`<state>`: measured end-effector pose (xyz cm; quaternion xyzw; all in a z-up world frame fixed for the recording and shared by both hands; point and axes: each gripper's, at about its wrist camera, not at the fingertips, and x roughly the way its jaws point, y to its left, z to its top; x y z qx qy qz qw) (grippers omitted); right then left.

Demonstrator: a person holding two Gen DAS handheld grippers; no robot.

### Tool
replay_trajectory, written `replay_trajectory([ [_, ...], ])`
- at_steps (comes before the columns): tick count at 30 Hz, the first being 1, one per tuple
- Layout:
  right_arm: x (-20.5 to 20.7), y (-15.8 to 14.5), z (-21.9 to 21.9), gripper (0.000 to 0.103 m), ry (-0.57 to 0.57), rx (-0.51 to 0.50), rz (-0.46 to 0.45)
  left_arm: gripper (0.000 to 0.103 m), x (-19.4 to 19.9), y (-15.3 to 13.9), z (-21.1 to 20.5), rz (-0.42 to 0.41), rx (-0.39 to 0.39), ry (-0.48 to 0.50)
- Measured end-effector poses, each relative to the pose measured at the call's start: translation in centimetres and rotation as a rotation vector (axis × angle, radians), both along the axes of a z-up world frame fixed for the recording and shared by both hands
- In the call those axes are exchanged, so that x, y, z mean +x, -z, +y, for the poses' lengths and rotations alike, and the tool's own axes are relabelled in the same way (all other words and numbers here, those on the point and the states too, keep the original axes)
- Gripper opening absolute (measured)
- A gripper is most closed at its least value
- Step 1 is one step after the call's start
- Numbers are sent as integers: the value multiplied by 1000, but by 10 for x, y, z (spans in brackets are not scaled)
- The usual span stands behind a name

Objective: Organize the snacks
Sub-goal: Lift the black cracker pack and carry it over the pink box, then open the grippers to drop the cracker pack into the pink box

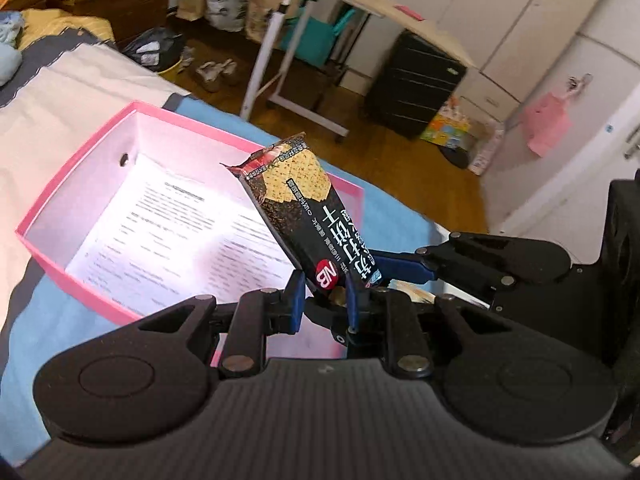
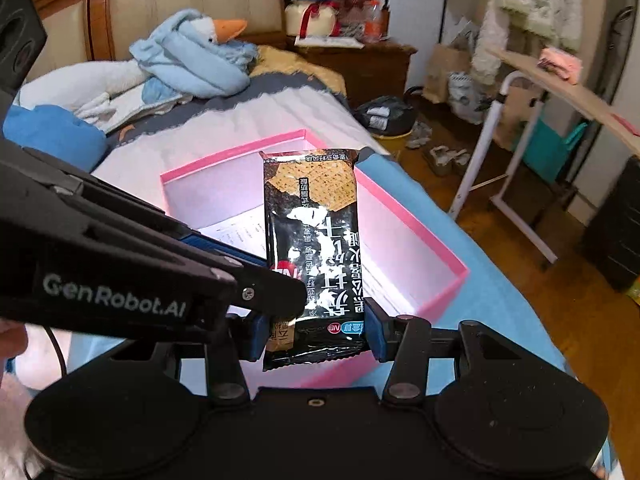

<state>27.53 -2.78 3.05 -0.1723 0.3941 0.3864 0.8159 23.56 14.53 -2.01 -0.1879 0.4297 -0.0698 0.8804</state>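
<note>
**snackbot_fan:** What's your feed showing right now? Where's the snack?

**me:** I've got one black cracker packet (image 2: pixel 310 216) up in the air over the pink box (image 2: pixel 224 157), and both claws are on it. My right claw (image 2: pixel 318 336) is clenched across the packet's bottom end, one blue pad pressed on each long edge, so in the right wrist view it stands nearly upright with the cracker picture at the far end. My left claw (image 1: pixel 324 300) comes in from the side and is pinched tight on the lower corner, right by the red round logo.

**snackbot_fan:** So it's not in the box?

**me:** Nope, it's above the box, not touching the bottom or the walls. From the left wrist view it's tilted, with the top end leaning out over the open box.

**snackbot_fan:** What's in the box?

**me:** I can see a printed sheet (image 1: pixel 168 236) lying flat on the bottom. The box sits on a blue cover (image 1: pixel 52 320) spread on the bed (image 2: pixel 280 120).

**snackbot_fan:** Anything else in the claws?

**me:** A beige wrapper (image 2: pixel 282 338) peeks out behind the packet's lower corner near my right claw's pad. I can't tell what it is, or whether it's gripped.
</note>
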Motion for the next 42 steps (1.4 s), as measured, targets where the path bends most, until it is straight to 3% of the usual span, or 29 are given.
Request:
replay_trajectory([
  [5,28,25,25,53,-17,-58,14,19,36,36,24,38,-67,-62],
  [11,42,54,48,53,-62,-186,-15,20,60,65,20,95,-19,-74],
  [17,53,63,57,54,-105,-258,-43,21,75,77,22,118,-40,-95],
  [19,52,62,57,64,-100,-261,-79,22,73,78,24,117,-36,-109],
  [20,50,60,56,70,-93,-258,-96,26,70,78,24,121,-29,-116],
  [25,36,41,38,70,-90,-183,-47,28,52,68,21,98,13,-98],
  [30,7,12,12,71,-97,-158,-63,33,30,45,14,61,26,-76],
  [42,-53,-59,-69,77,-16,-91,-87,41,-25,-18,-26,8,156,54],
])
